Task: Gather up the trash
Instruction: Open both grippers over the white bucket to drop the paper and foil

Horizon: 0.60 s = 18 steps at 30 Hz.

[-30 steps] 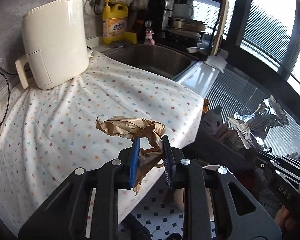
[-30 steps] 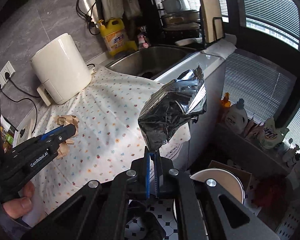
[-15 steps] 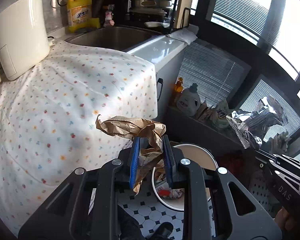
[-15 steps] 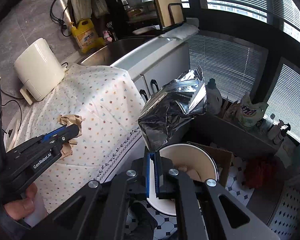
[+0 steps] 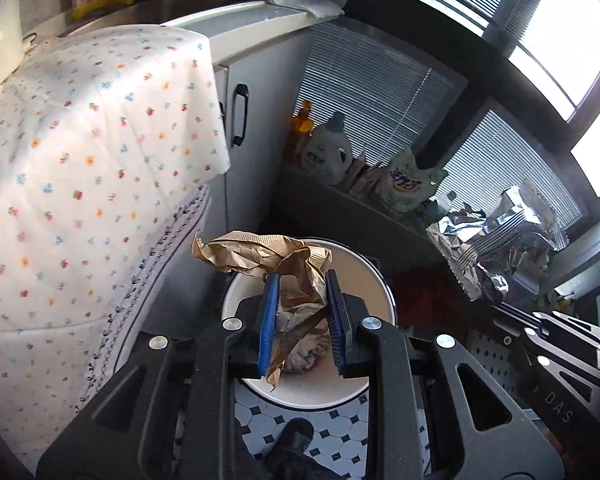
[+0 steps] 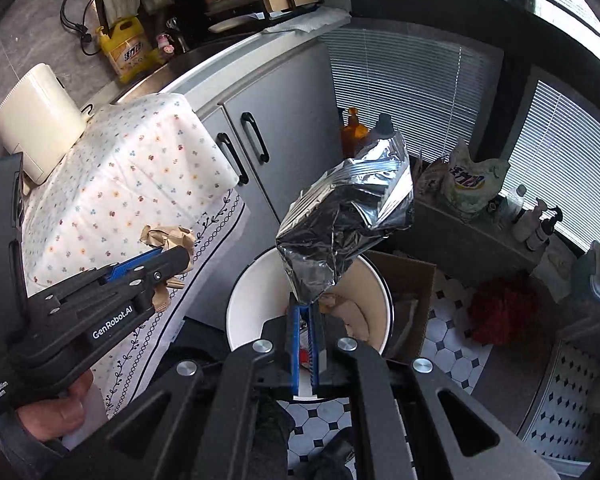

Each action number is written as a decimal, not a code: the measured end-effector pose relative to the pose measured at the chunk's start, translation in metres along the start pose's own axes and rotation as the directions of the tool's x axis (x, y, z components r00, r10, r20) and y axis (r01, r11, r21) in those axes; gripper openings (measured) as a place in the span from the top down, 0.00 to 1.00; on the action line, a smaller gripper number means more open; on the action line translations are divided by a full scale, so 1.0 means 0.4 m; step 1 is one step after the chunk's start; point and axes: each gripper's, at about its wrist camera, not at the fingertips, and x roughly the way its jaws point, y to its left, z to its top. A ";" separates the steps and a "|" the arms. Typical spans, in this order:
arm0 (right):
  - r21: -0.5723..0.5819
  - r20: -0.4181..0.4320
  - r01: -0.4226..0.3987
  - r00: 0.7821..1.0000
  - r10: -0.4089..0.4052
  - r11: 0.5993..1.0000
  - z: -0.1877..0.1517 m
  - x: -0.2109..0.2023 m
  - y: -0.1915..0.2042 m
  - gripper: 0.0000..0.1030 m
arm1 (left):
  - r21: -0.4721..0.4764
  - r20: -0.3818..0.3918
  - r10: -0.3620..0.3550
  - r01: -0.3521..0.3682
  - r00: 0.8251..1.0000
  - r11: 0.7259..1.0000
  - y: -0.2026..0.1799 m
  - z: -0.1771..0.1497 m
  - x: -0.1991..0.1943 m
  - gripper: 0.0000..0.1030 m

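My left gripper (image 5: 302,288) is shut on a crumpled brown paper bag (image 5: 268,258) and holds it over the round white trash bin (image 5: 374,280) on the floor. My right gripper (image 6: 307,312) is shut on a crumpled silver foil bag (image 6: 348,216) and holds it above the same bin (image 6: 248,300). The bin holds some paper trash. In the right wrist view the left gripper (image 6: 176,256) and its paper bag (image 6: 168,236) are at the left. In the left wrist view the foil bag (image 5: 500,240) is at the right.
The counter with a flowered cloth (image 5: 80,160) hangs over the grey cabinet (image 6: 268,120) at the left. A cardboard box (image 6: 412,304) stands beside the bin. A low shelf (image 6: 460,240) with detergent bottles runs under the window. A red cloth (image 6: 504,308) lies on the tiled floor.
Both grippers have swung from over the counter down and to the right, to above the trash bin. Each keeps hold of its piece of trash.
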 end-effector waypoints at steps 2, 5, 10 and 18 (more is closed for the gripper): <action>0.006 -0.009 0.009 1.000 -0.009 1.000 -0.003 0.008 -0.015 0.96 | -0.001 0.002 -0.033 0.033 0.999 0.999 -0.010 0.000 0.012 0.69; 0.012 -0.019 0.017 1.000 -0.017 1.000 -0.003 0.019 -0.028 0.96 | 0.010 0.002 -0.057 0.057 0.998 0.998 -0.019 0.003 0.022 0.50; 0.015 -0.023 0.014 1.000 -0.014 1.000 0.004 0.029 -0.028 0.96 | 0.012 0.006 -0.053 0.053 0.999 0.999 -0.010 0.019 0.025 0.49; -0.010 -0.040 -0.016 0.999 0.016 1.000 0.012 0.039 0.010 0.92 | -0.013 0.045 0.002 -0.001 0.999 1.000 0.050 0.047 -0.025 0.46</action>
